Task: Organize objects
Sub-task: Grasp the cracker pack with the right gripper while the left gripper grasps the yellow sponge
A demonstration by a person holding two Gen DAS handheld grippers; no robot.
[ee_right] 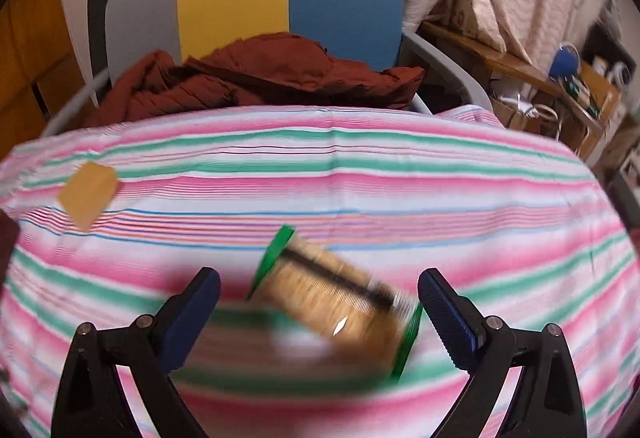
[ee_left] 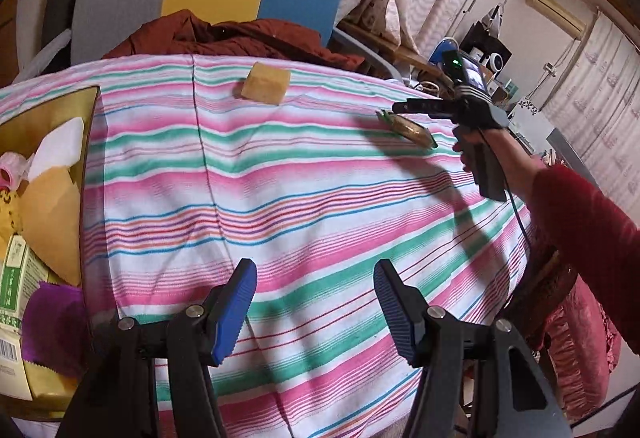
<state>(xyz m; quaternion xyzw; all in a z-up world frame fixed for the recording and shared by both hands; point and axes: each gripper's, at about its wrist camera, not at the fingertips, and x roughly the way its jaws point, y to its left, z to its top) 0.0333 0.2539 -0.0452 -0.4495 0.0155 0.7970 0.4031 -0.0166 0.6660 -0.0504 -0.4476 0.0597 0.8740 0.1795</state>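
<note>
Reaching over the striped bench [ee_right: 400, 174], the right tool [ee_right: 320, 302] hangs wide open with the spool [ee_right: 336, 298] lying between its fingers, not yet gripped. Next it likely must close on the spool's middle and carry it toward the box [ee_left: 90, 166]. The left tool [ee_left: 316, 298] waits open and empty.

Left gripper [ee_left: 314, 312]: black plastic arms, silver screw heads at the joints, ribbed blue pads on the fingers [ee_left: 240, 312]. Right gripper [ee_right: 320, 322] shows the same build, black with blue ridged pads and round metal screws. Behind its claw, a dark grey pistol handle, a glowing green light, a thin black cable, a bare hand [ee_left: 470, 152], a red sleeve [ee_left: 588, 230].
</note>
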